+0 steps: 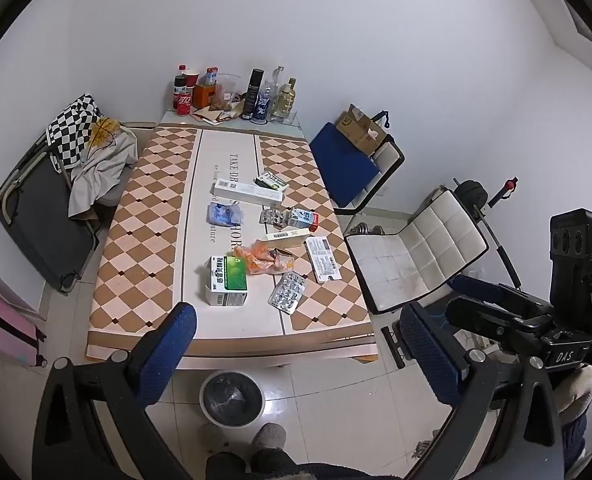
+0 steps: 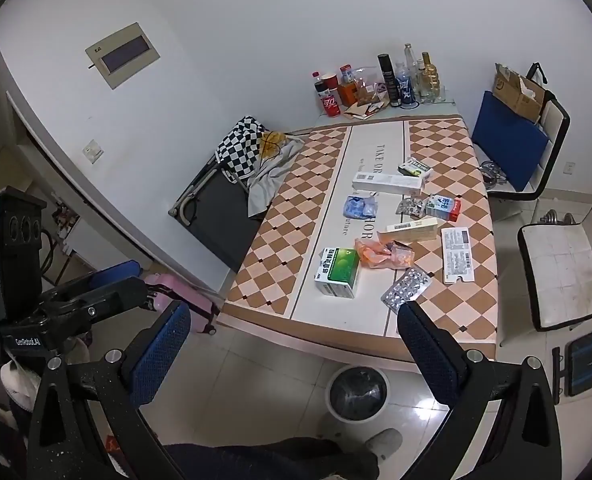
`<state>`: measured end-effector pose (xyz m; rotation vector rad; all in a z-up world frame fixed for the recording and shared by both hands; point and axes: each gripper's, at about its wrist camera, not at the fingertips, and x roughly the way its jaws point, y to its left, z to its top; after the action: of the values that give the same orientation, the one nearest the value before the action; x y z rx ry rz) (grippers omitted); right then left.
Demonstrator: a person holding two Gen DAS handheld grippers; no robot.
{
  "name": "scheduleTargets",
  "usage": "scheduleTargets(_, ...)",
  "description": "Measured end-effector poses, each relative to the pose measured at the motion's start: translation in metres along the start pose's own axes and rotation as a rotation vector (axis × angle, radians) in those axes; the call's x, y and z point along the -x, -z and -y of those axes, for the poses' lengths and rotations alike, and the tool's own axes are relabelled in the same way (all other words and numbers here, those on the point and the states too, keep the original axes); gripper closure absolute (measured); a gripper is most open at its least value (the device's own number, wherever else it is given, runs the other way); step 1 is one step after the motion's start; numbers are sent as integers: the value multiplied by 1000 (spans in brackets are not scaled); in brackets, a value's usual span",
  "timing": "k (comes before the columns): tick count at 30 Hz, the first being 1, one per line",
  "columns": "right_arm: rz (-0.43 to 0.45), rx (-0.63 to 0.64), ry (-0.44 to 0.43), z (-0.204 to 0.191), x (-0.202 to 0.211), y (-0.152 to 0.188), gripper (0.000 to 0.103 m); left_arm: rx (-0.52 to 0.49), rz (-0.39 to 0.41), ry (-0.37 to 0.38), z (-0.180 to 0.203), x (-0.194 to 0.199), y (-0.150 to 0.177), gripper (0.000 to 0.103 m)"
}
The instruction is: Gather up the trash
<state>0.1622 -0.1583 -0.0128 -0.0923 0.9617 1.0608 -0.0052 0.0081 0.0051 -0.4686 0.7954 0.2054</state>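
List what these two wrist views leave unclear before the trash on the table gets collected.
- Trash bin: left wrist view, its bottom is lost in the dark liner.
- Green box: both views, print too small to read.
- Pill sheet: right wrist view, near corner hidden by the right gripper finger.
- Bottles at the far end: labels too small.
- Left gripper: open, holding nothing.

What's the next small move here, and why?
Probably bring the left hand-held gripper forward and down to the green medicine box. Both hand-held grippers are open, empty and short of the table; that box lies nearest the front edge, on its side, and the bin stands on the floor just below.
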Motion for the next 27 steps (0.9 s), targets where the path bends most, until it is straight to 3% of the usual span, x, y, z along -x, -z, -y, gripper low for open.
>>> scheduleTargets(27, -3, -15, -7, 8, 3, 2, 0, -11, -6, 8, 14, -8, 0, 0)
